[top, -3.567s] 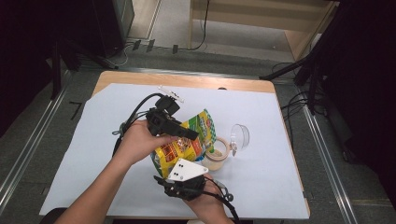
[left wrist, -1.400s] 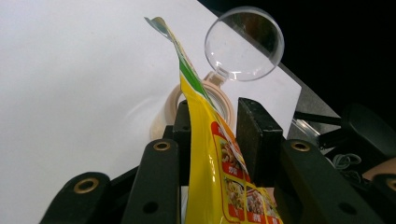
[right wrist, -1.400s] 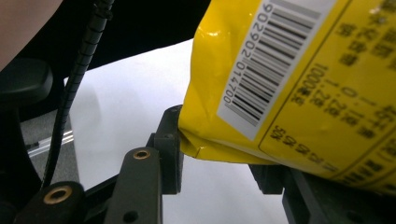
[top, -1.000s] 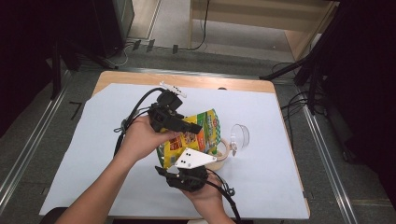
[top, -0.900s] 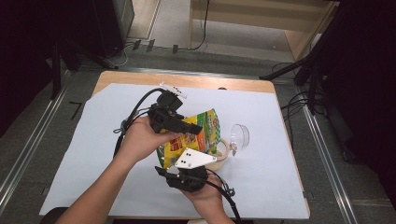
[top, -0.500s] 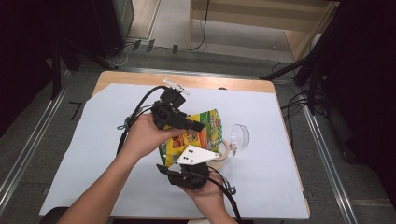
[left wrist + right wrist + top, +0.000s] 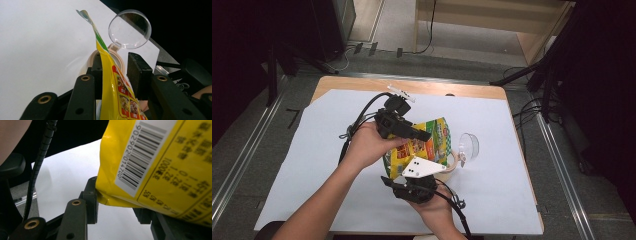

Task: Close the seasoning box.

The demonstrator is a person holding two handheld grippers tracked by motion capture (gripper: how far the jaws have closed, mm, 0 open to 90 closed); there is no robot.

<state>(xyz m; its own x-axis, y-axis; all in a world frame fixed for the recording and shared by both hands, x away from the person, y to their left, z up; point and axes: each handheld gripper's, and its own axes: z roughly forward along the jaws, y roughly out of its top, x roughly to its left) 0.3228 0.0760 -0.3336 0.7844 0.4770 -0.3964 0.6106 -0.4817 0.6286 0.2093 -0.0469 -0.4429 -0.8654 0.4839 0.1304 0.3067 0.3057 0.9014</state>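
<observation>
Since 3.6 s earlier, the yellow snack bag [image 7: 424, 147] had been raised and tipped, and both pairs of tongs had moved a little toward the far edge of the surface [image 7: 307, 170]; over the last second little changed.

Seen from the high view, the bag hung above the middle of the white-covered surface, held at 2 places. The left tongs [image 7: 419, 134] gripped its upper part from the left-hand side, and in the left gripper view the thin edge of the bag [image 7: 110, 82] ran up between the 2 black jaws, tight against 1 pad, while the other pad stood just beside it with a small gap visible; so the grip looked narrow and I could not tell whether both pads pressed. The right tongs [image 7: 414, 175] came in from the near edge beneath the bag; in the right gripper view the bag's sealed bottom corner with its barcode [image 7: 140, 165] sat between the jaws, which were closed on it.

Below the bag's torn top corner stood a small beige jar [image 7: 93, 60], its clear round lid [image 7: 130, 28] flipped open on its hinge toward the right edge. The bag's open corner pointed at the jar's mouth.
</observation>
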